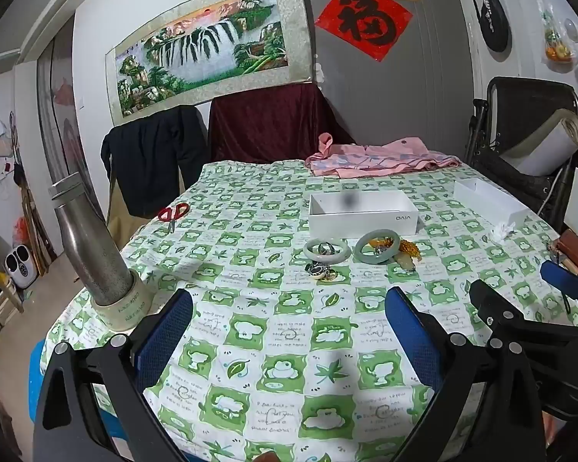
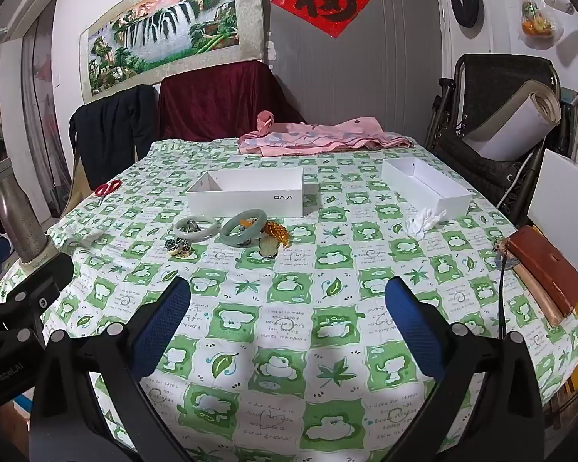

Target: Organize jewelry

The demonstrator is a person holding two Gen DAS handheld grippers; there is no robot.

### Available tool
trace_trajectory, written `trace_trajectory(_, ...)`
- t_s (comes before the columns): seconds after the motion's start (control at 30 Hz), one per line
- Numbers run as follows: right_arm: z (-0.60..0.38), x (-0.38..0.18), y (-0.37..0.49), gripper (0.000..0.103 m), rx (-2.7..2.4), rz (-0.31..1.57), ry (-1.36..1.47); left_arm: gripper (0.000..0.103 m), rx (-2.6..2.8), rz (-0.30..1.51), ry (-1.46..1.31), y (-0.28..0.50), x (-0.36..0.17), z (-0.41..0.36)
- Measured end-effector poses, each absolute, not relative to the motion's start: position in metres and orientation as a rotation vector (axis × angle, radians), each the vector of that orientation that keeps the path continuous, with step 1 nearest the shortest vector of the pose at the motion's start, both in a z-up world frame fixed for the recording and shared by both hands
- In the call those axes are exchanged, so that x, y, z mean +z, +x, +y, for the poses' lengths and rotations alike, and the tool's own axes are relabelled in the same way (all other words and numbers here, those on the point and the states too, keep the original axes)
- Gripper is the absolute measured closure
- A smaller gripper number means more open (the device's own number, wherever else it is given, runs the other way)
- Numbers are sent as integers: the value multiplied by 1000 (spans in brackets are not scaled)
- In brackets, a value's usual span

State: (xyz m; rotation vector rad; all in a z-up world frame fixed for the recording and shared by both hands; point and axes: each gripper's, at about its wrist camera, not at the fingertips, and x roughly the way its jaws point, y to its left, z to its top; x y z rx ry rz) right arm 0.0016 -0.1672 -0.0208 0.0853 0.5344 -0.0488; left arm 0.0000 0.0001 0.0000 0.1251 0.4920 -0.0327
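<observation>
Jewelry [image 1: 346, 256] is heaped near the middle of a table [image 1: 250, 346] covered in a green-and-white checked cloth, just in front of a white open box [image 1: 362, 213] whose near wall is printed "vivo" upside down. Two pale green bangles [image 2: 219, 229] are laid flat side by side, left to right, with amber beads [image 2: 277, 231] at the right end. A second white tray [image 2: 424, 184] is set farther right. Both the left gripper [image 1: 289, 331] and right gripper [image 2: 289, 323] are held with fingers spread wide, nothing between them, above the near cloth.
</observation>
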Motion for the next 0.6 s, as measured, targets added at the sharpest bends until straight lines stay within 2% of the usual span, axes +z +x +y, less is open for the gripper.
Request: trace_trajectory(0.6,-169,-20,1,6,-49,537,86,5,-31,491,129,0,0,0)
